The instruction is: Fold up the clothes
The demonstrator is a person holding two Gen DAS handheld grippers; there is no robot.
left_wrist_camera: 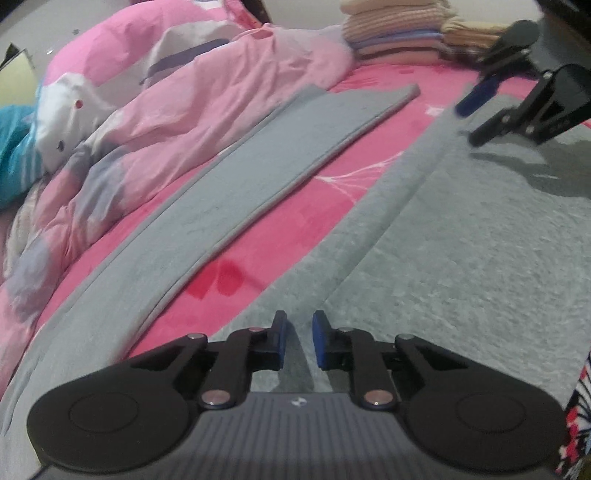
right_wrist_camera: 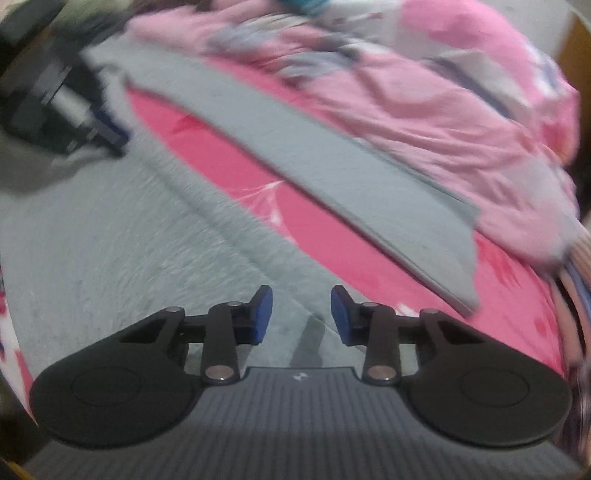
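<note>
2 grippers are hovering over a grey garment (left_wrist_camera: pixel 461 240) lying flat on the pink bed sheet (left_wrist_camera: pixel 295 218), its long sleeve (left_wrist_camera: pixel 258 177) stretching toward the far pink duvet (left_wrist_camera: pixel 184 92). The left gripper (left_wrist_camera: pixel 298 341) is keeping its fingers narrowly apart, gripping nothing; the right gripper (right_wrist_camera: pixel 301 319) is holding its fingers wider apart, also gripping nothing. Folded clothes (left_wrist_camera: pixel 391 33) are sitting stacked at the far right

Left gripper (left_wrist_camera: pixel 298 339) and right gripper (right_wrist_camera: pixel 301 319), each with black arms, round black discs at both sides, shiny silver screws, blue pads (left_wrist_camera: pixel 320 341) on the fingertips, grey ribbed body with a small white mark
</note>
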